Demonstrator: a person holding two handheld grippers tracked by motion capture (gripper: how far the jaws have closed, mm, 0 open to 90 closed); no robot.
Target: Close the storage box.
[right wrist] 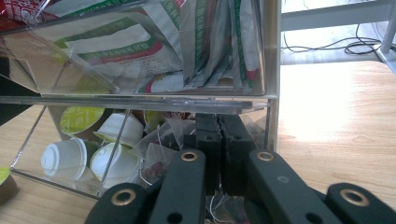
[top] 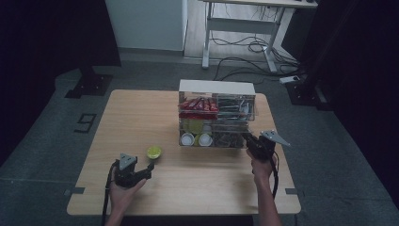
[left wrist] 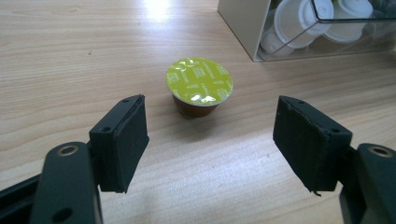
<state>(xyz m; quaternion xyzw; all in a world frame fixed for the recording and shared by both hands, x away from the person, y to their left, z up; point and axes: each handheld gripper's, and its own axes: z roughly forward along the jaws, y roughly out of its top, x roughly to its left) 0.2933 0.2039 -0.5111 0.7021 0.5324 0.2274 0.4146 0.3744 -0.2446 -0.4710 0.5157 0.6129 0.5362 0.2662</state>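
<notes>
A coffee capsule with a green foil lid stands upright on the wooden table. My left gripper is open just short of it; in the left gripper view its jaws stand wide apart, one on each side of the capsule and not touching it. My right gripper reaches into the lower right compartment of a clear organizer. Its jaws are pressed together among tea bags. Whether a thin tag or thread is pinched between them I cannot tell.
The organizer holds red packets and sachets above, with white capsules and green-lidded ones below. Bare tabletop lies left of and in front of it. Beyond the table are a desk frame and floor cables.
</notes>
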